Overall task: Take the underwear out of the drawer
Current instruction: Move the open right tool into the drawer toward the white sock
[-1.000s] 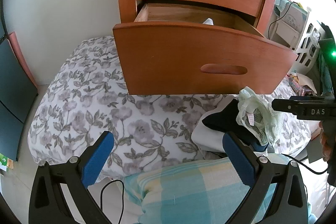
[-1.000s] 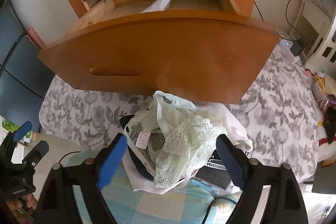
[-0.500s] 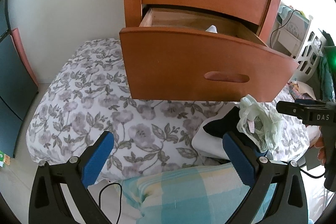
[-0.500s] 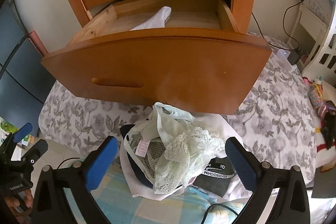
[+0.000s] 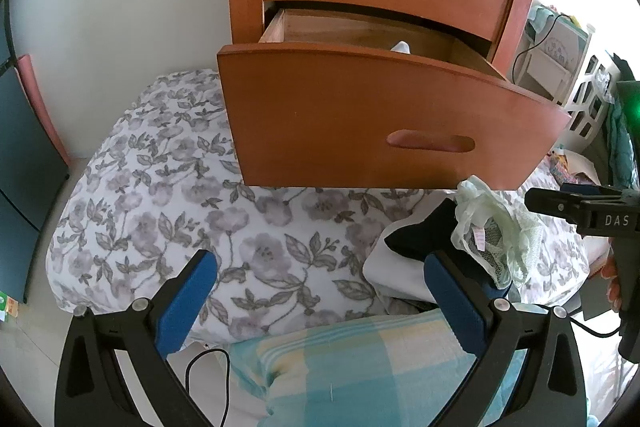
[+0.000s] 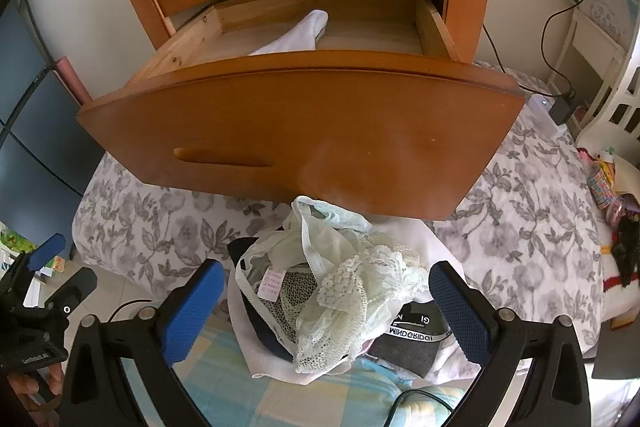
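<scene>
Both tongs stand wide apart and hold nothing. The right tongs (image 6: 326, 301) tilt down over a heap of pale green lace underwear (image 6: 344, 279), which lies loose between the blue pads without touching them, on top of dark and white garments on the floral bedspread (image 6: 528, 211). The left tongs (image 5: 320, 301) point down over the bedspread and a checked pillow (image 5: 360, 367). Behind the heap, the curved wooden drawer (image 6: 304, 131) is pulled out, with a white garment (image 6: 300, 35) inside.
</scene>
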The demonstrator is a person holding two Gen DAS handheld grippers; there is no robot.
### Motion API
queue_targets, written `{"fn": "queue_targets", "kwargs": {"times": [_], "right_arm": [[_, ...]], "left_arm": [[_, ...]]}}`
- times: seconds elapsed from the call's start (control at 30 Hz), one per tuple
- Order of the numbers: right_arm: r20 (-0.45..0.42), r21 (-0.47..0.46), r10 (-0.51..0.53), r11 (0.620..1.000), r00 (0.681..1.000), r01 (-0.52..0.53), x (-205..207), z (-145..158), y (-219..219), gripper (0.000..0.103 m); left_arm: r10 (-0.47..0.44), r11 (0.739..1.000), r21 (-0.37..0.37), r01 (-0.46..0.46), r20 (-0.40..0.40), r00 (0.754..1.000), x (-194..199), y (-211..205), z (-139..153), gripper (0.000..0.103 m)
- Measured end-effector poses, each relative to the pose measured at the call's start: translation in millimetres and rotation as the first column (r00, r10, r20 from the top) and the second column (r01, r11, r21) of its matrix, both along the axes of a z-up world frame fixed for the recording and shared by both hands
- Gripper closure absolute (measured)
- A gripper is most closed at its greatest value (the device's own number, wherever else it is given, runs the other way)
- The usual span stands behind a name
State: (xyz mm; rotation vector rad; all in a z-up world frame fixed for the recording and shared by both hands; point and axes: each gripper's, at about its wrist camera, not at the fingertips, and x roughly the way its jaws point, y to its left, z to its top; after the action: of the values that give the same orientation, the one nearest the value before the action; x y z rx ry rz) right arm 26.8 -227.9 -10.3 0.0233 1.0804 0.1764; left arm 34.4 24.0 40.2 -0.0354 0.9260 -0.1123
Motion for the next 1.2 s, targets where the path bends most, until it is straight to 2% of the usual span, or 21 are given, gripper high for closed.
{"fn": "queue_targets", "kwargs": {"times": [0.4,0.77,1.0,1.2], "right_arm": [[0.059,0.013,0.006,1.000,0.998,-0.006,1.1,18.8,3.2,0.000],[0.164,0.019,0.033,0.999,0.986,-0.037,12.1,63.3,10.9,0.000],[0.222,0.003,0.062,0.998,0.973,-0.064,33.6,91.5,15.3,0.000],[0.231,-0.012,0.081,0.997,0.970,-0.080,66.2,100.7,19.4,0.000]], "left_arm": [[-0.001,1.000,-0.011,0.001,-0.032,0.999,9.1,2.4,-11.0,0.000],[0.040,0.999,-0.024,-0.040,-0.031,0.999,35.2,16.0,-20.2,0.000],[0.037,0.999,-0.025,-0.038,-0.037,0.999,51.8,17.2,-29.7,0.000],[0.032,0.999,-0.024,-0.033,-0.046,0.998,62.9,17.7,-38.6,0.000]]}}
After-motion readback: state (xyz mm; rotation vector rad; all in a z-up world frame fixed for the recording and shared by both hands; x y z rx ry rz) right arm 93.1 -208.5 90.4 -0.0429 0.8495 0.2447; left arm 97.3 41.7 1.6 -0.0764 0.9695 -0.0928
